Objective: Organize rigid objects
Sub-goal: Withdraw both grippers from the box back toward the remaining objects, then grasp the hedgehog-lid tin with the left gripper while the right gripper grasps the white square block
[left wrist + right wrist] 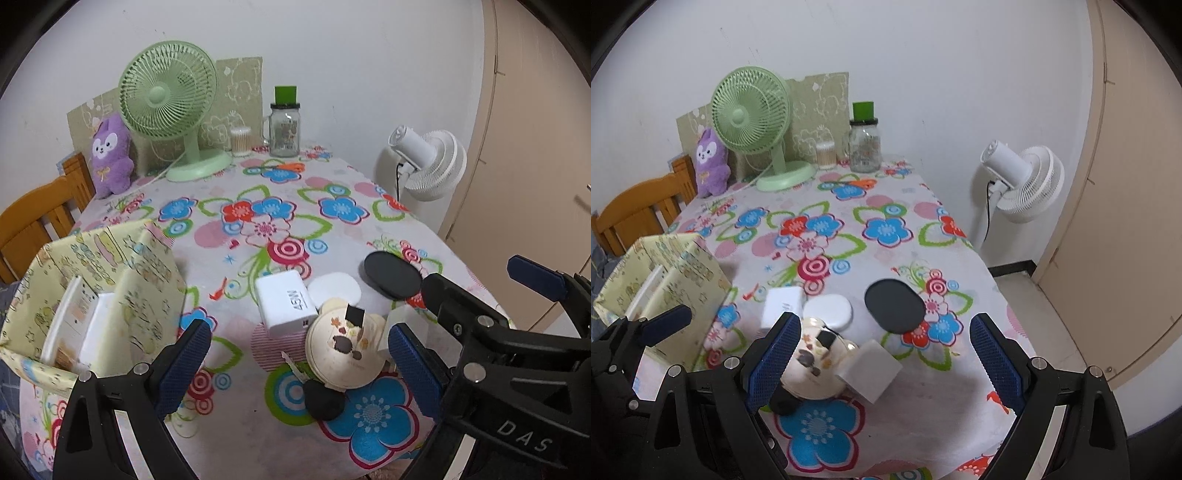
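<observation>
Several small items lie clustered on the flowered tablecloth [332, 221]: a white 45W charger [286, 308], a white round disc [334, 290], a black oval disc [391, 275], a cream bear-shaped case [343, 350], a small black lump [323, 400] and a white block [400, 321]. My left gripper [299, 328] hangs open above the case and charger, holding nothing. A yellow patterned box [92, 295] with white items inside stands to its left. My right gripper [884, 325] is open and empty over the white block [873, 367] and black disc [894, 306], beside the case [812, 358].
At the table's far end stand a green desk fan [166, 99], a purple plush [110, 155], a cotton-swab tub [240, 140] and a glass jar with a green lid [284, 125]. A wooden chair [33, 218] is at the left, a white floor fan [1023, 184] and a door at the right.
</observation>
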Motion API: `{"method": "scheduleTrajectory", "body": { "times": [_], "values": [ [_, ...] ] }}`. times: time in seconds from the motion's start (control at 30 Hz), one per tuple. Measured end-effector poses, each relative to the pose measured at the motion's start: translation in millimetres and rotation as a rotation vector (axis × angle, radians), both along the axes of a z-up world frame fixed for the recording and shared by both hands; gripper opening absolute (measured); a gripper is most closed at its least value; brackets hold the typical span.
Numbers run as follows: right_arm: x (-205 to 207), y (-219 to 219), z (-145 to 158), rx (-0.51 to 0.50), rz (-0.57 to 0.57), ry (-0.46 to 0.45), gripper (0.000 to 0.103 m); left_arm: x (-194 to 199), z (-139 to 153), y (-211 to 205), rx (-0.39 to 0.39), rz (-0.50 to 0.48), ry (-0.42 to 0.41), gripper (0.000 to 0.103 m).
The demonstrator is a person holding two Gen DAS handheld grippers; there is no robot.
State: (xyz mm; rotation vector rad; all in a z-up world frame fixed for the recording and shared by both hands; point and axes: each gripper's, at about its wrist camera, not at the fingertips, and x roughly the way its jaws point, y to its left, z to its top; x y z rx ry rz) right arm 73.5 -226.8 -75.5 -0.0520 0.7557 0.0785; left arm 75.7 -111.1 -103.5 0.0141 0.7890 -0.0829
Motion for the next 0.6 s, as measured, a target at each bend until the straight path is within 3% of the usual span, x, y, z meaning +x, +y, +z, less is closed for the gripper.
{"method": "scheduleTrajectory", "body": {
  "times": [0.6],
  "values": [
    [14.4, 1.0, -56.2, 0.013, 0.016, 0.086, 0.095, 5.2, -47.0, -10.8, 0.048, -0.011, 0.042, 0.098]
  ]
}}
